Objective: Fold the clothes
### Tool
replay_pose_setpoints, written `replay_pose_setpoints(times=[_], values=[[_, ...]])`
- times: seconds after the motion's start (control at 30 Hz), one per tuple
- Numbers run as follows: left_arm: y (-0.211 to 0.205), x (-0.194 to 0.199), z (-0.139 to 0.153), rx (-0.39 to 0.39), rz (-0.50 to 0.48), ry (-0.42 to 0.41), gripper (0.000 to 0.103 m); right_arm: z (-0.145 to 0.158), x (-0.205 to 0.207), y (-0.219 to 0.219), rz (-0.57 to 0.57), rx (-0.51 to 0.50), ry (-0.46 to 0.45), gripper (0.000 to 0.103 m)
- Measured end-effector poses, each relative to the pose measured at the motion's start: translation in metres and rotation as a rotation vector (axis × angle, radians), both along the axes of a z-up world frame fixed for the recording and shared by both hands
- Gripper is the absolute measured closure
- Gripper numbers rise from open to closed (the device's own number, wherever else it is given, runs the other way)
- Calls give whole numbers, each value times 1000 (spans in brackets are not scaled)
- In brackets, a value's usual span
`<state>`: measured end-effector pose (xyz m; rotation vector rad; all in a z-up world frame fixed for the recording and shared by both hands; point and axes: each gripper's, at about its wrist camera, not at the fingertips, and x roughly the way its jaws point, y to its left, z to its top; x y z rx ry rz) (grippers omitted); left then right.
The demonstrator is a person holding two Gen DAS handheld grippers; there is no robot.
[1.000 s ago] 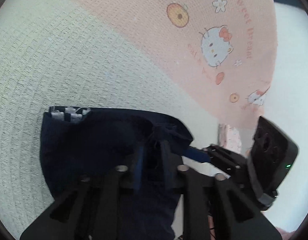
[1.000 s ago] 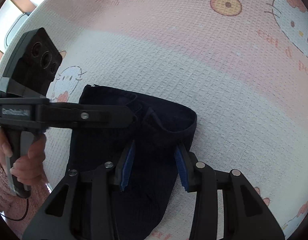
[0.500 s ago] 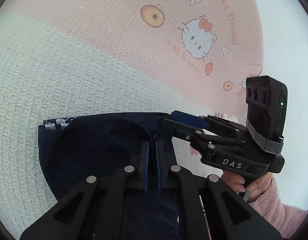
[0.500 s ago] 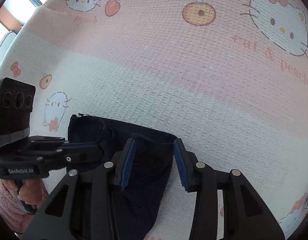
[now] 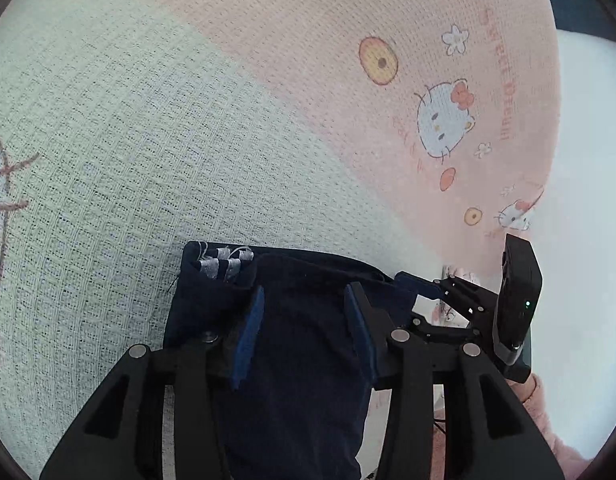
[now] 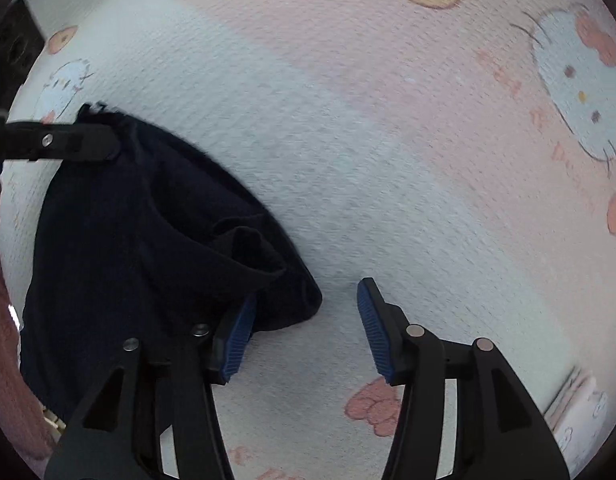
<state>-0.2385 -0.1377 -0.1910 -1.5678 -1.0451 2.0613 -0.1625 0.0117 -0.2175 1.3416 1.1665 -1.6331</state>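
Left wrist view has the left gripper (image 5: 304,320) tipped down over the dark navy garment (image 5: 292,360), its black arms rising from the lower edge of the frame. Its blue pads (image 5: 248,332) stand apart and have just been opening; the cloth lies flat beneath and between them, and neither pad presses on it. At the right edge the right gripper (image 5: 423,292) reaches in sideways, its fingertip (image 5: 411,282) at the garment's upper right corner, with a black camera block (image 5: 519,300) behind it and a pink fuzzy sleeve (image 5: 547,412) below.

The garment lies folded on a waffle-weave blanket (image 5: 148,140) printed with cartoon cats. Here it occupies the lower centre, its long axis running from the bottom edge up to a straight top edge, where grey-white stitched tabs (image 5: 224,264) show at the upper left corner.

Right wrist view, somewhat blurred, looks steeply down. The right gripper (image 6: 308,320) has its jaws wide and just been opening further: the left-hand pad (image 6: 236,332) sits over the garment's (image 6: 128,240) rounded lower right fold, the other pad (image 6: 373,328) over bare blanket (image 6: 387,140), nothing clamped. The garment fills the left half, running diagonally from upper left to lower centre, with a rumpled ridge the other view does not show. One finger (image 6: 68,144) of the left gripper crosses its upper left corner. The tabs are seen only from the left wrist.
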Motion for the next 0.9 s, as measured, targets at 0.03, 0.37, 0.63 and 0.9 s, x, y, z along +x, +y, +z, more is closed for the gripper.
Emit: replay_pose_setpoints(times=[0.03,0.37,0.63,0.9], values=[[2,0,2,-24,-10,7,59,3,-4,3,-31,-16,10,51],[8,8,35,-208,-64,100,59,39,10,17,-142,-177,85,53],[-4,12,32,-384,-89,45,59,15,-8,57,-235,-101,118,49],[-23,38,58,-415,-43,79,59,53,42,56,-105,-171,454,49]])
